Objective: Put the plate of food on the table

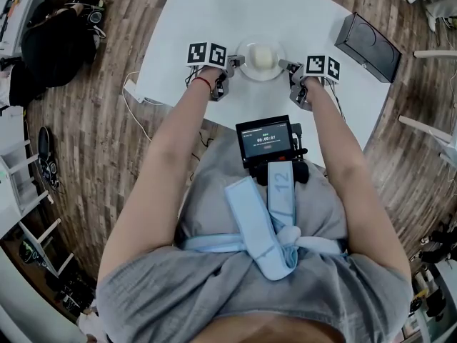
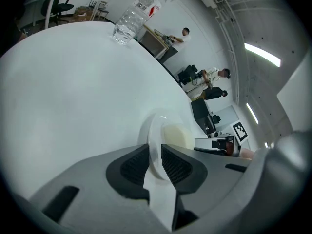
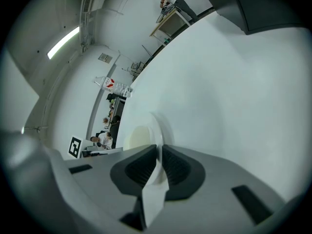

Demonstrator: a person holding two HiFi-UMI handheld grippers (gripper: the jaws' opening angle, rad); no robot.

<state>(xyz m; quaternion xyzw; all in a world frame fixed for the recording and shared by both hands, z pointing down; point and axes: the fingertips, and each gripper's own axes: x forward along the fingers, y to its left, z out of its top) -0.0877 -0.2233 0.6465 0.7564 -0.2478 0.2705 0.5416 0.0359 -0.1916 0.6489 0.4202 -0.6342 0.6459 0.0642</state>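
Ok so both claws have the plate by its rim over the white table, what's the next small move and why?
Probably ease the plate straight down, level, until it rests on the table, then open. The left claw and right claw pinch opposite rims, the food sits centred, and I cannot tell whether the base touches yet.

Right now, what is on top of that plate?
One pale, rounded lump of food lies on the plate; its kind is unclear. The left hand-held gripper and right hand-held gripper clamp its rim, covering those edges.
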